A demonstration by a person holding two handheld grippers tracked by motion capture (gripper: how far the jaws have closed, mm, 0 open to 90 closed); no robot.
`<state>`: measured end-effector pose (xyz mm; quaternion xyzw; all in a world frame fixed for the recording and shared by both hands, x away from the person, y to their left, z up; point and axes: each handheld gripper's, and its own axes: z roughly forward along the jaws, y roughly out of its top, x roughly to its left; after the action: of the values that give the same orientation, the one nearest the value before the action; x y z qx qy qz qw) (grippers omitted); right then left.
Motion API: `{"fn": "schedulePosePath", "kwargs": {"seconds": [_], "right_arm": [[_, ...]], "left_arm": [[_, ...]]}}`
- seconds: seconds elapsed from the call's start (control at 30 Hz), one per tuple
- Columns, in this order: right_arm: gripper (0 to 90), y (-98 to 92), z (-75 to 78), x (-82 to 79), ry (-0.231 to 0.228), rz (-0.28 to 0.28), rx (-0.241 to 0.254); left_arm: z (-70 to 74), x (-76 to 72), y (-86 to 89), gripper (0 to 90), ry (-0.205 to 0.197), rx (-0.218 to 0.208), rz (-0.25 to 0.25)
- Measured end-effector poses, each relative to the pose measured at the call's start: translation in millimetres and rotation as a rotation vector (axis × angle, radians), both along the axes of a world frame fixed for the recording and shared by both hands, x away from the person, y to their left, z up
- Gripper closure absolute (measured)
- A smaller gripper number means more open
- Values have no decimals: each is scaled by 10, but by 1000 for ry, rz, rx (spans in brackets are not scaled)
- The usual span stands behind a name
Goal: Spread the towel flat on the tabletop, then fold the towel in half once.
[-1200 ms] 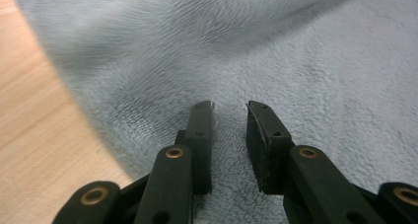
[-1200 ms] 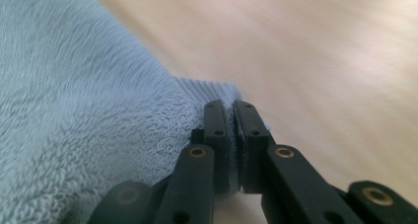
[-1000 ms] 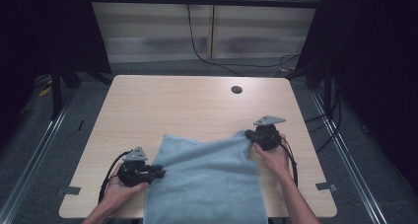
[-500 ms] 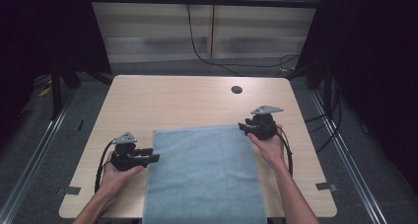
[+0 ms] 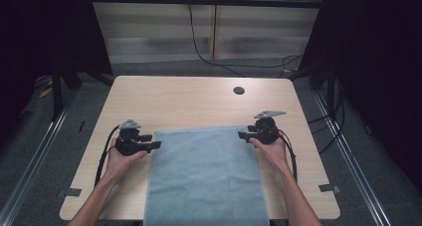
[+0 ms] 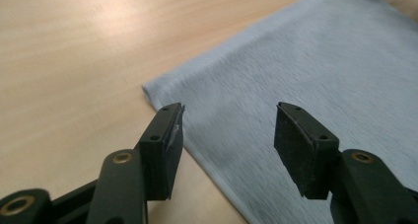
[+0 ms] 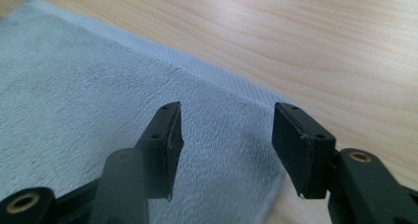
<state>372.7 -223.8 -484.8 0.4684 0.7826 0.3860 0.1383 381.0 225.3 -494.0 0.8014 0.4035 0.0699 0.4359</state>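
I had the towel (image 5: 204,176) lying flat on the table (image 5: 189,101), its far edge straight across the middle and its near end hanging over the table's front edge between the person's forearms. The left gripper (image 5: 155,145) sat just off the towel's far left corner, held low in the left hand (image 5: 118,159); the right gripper (image 5: 242,135) sat at the far right corner in the right hand (image 5: 268,147).

Both sets of jaws had just been opening, and they stood wide apart — released, nothing pinched. In the left gripper view the towel's corner (image 6: 148,91) lay on the wood just ahead of the left pad, and the cloth ran under the gap between the jaws without touching the pads (image 6: 300,145). In the right gripper view the hemmed edge (image 7: 222,78) crossed just ahead of the jaws, the towel's corner lay under the right pad, and bare wood showed beyond it — again the pads (image 7: 296,145) stood clear of the cloth.

A small dark hole (image 5: 239,90) marked the table near its far edge, well apart from the towel.
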Motion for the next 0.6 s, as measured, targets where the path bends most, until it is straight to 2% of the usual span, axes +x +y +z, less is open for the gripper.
{"fn": "schedulePosePath", "kwargs": {"seconds": [0.03,0.1,0.13,0.17,0.23,0.3,0.47,0.6], "right_arm": [[457,24,-21,24,3,0,0],[441,61,-69,58,10,0,-26],[440,78,-96,68,16,4,-26],[433,92,-120,77,18,2,-33],[423,114,-157,92,20,-4,-41],[419,128,-165,97,17,-6,-47],[405,153,-185,130,17,-12,-77],[397,174,-195,123,9,-17,-100]], "left_arm": [[-16,34,-33,439,18,8,5],[-43,60,-97,430,1,37,-2],[-54,62,-128,429,-6,21,9],[-62,67,-152,428,-4,14,-8],[-75,66,-188,431,-23,58,0],[-108,81,-196,420,-3,54,-8],[-111,79,-195,404,-19,74,4],[-118,82,-187,399,-21,82,-5]]}}
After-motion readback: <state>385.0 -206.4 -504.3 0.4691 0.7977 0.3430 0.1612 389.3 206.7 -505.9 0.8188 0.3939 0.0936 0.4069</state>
